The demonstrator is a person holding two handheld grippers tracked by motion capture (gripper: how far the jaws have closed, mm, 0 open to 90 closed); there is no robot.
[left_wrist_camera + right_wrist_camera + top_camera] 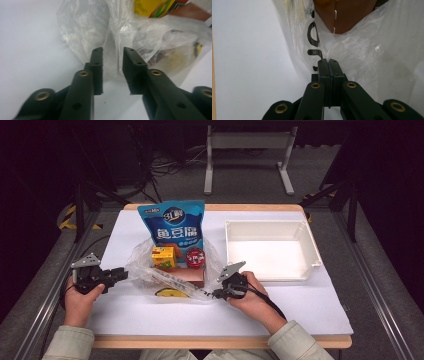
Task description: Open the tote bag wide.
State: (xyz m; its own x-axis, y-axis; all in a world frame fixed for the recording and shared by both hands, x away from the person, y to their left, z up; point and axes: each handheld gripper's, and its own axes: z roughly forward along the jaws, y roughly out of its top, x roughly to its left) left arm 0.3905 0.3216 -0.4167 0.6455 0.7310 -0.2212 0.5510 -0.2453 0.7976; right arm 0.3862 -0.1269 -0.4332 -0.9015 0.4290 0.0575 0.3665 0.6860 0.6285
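Two grippers at plastic bag (172, 270), left gripper (112, 71) apart, right gripper (328, 72) clamped on film.

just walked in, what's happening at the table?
A person works a clear plastic bag of snacks with a claw in each hand. The right claw is shut, apparently pinching the bag's film at its right edge. The left claw stands open with a fold of the bag's left side between its jaws, not pressed. A blue snack pouch stands behind the bag; a white bin sits to the right.
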